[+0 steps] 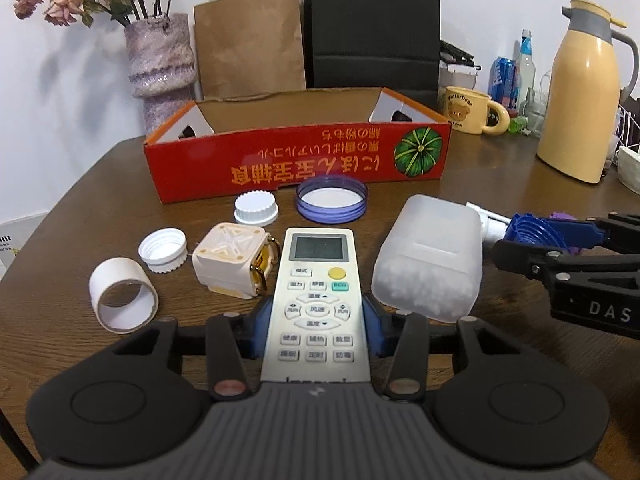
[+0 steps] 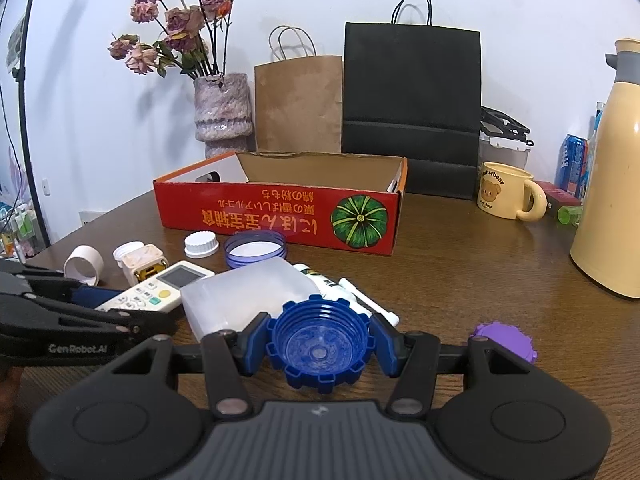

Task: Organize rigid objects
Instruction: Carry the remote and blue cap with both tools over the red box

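My left gripper (image 1: 318, 324) is shut on a white remote control (image 1: 318, 292), held by its sides low over the table. My right gripper (image 2: 320, 346) is shut on a blue ribbed cap (image 2: 320, 344); it also shows in the left wrist view (image 1: 532, 230). The open red cardboard box (image 1: 296, 160) stands behind the loose items and looks empty. In front of it lie a purple-rimmed lid (image 1: 332, 198), a white ribbed cap (image 1: 256, 208), a white threaded cap (image 1: 163, 249), a cream square case (image 1: 232, 260), a tape roll (image 1: 122, 294) and a frosted plastic container (image 1: 430, 258).
A purple cap (image 2: 504, 338) lies right of my right gripper and a white tube (image 2: 340, 284) lies behind the blue cap. A yellow thermos (image 1: 582, 92), bear mug (image 1: 468, 110), vase (image 1: 160, 68) and paper bags (image 1: 372, 24) line the back.
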{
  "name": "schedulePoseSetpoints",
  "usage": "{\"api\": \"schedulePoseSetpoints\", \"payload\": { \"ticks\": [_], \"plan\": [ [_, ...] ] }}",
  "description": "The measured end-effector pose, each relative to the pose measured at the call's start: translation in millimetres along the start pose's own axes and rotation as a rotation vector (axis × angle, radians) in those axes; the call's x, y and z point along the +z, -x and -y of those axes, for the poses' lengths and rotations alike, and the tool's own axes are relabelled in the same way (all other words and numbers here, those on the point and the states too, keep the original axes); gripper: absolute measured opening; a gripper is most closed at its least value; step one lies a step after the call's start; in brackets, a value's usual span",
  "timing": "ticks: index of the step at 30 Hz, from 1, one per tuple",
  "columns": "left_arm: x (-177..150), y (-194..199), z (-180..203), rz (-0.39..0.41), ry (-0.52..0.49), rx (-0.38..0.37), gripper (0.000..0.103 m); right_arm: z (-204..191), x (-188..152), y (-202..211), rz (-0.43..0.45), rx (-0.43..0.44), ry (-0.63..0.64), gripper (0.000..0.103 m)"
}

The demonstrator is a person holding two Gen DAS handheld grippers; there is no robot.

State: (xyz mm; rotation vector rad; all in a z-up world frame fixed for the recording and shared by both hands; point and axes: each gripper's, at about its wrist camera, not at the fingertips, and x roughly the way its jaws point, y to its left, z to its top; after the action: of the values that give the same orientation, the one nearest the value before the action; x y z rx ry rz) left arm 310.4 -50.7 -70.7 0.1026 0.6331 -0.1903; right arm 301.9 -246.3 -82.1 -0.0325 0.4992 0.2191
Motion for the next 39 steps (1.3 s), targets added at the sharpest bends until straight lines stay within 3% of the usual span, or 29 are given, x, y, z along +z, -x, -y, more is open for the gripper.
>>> {"api": "schedulePoseSetpoints", "payload": {
  "ticks": [18, 39],
  "plan": [
    [16.7, 32.1, -4.7, 0.083, 0.019, 0.031, 0.047, -6.7, 17.3, 13.6, 0.050, 0.010, 0.008, 0.053],
    [64.9, 38.4, -22.3, 0.185, 0.079, 0.088, 0.047, -27.3, 72.8, 9.4, 0.138, 0.023, 0.029, 0.053]
  ]
}}
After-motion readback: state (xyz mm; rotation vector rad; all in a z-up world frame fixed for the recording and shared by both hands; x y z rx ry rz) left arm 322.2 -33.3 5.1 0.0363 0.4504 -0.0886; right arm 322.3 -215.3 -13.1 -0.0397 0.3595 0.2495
